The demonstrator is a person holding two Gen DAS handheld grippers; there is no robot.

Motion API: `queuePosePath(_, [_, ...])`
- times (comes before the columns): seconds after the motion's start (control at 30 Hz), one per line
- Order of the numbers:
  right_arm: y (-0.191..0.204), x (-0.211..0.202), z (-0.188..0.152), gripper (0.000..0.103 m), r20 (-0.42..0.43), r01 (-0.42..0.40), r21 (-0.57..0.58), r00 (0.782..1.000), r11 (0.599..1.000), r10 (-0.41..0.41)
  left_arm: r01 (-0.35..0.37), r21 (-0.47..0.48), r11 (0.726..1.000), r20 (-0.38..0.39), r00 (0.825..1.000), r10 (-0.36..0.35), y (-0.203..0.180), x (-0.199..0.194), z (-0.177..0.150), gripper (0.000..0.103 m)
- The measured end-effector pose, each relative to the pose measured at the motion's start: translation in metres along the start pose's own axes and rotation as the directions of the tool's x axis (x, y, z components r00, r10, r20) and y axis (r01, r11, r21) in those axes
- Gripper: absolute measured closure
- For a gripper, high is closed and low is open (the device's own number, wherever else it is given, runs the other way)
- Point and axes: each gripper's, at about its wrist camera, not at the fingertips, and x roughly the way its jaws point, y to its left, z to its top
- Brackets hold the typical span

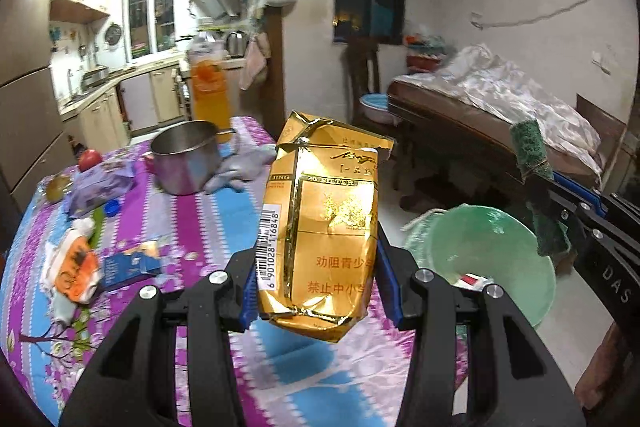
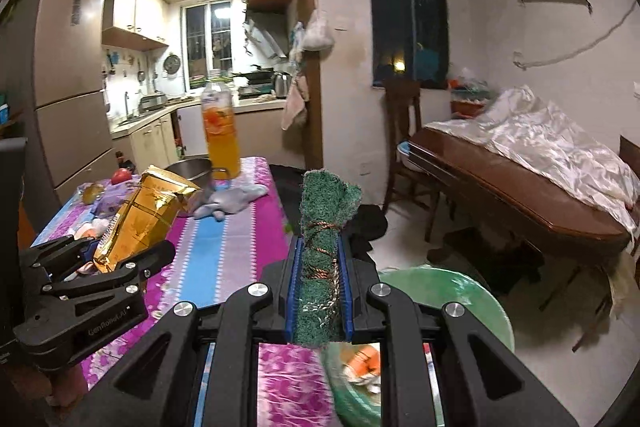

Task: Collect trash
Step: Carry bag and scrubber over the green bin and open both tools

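Observation:
My left gripper [image 1: 318, 271] is shut on a crumpled gold cigarette pack [image 1: 320, 219] and holds it upright above the table's right edge; the pack also shows in the right wrist view [image 2: 140, 215]. My right gripper [image 2: 320, 267] is shut on a rolled green scouring pad [image 2: 322, 243] tied with copper wire, also seen at the right of the left wrist view [image 1: 538, 183]. A green plastic basin [image 1: 480, 259] sits below and right of the table, with some wrappers inside [image 2: 364, 359].
On the floral tablecloth [image 1: 192, 227] lie a steel pot [image 1: 186, 157], a grey glove [image 1: 244, 167], an orange drink bottle [image 1: 208, 87], a purple packet [image 1: 102, 183], an orange-white wrapper [image 1: 74, 263] and a blue carton [image 1: 128, 265]. A brown table with white cloth [image 2: 520, 167] stands at right.

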Motion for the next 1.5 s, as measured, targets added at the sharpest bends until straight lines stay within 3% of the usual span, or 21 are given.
queuePosePath(0.4, [-0.112, 0.032, -0.008, 0.085, -0.158, 0.083, 0.073, 0.985, 0.994, -0.071, 0.137, 0.063, 0.989, -0.127, 0.984, -0.128, -0.077, 0.048, 0.005, 0.058])
queuePosePath(0.63, [-0.150, 0.063, -0.021, 0.085, -0.283, 0.082, 0.091, 0.958, 0.993, -0.053, 0.188, 0.079, 0.979, -0.217, 0.962, -0.167, -0.109, 0.073, 0.002, 0.058])
queuePosePath(0.87, [-0.176, 0.094, -0.036, 0.085, -0.411, 0.061, 0.115, 0.912, 0.992, -0.008, 0.235, 0.062, 0.970, -0.311, 0.928, -0.205, -0.128, 0.096, -0.001, 0.058])
queuePosePath(1.23, [-0.202, 0.116, -0.045, 0.085, -0.508, 0.090, 0.083, 0.860, 0.992, -0.036, 0.188, 0.035, 0.982, -0.383, 0.910, -0.161, -0.120, 0.121, -0.008, 0.058])
queuePosePath(1.5, [-0.206, 0.121, -0.052, 0.085, -0.521, 0.086, 0.084, 0.853, 0.993, -0.030, 0.181, 0.034, 0.983, -0.389, 0.908, -0.154, -0.124, 0.125, -0.007, 0.058])
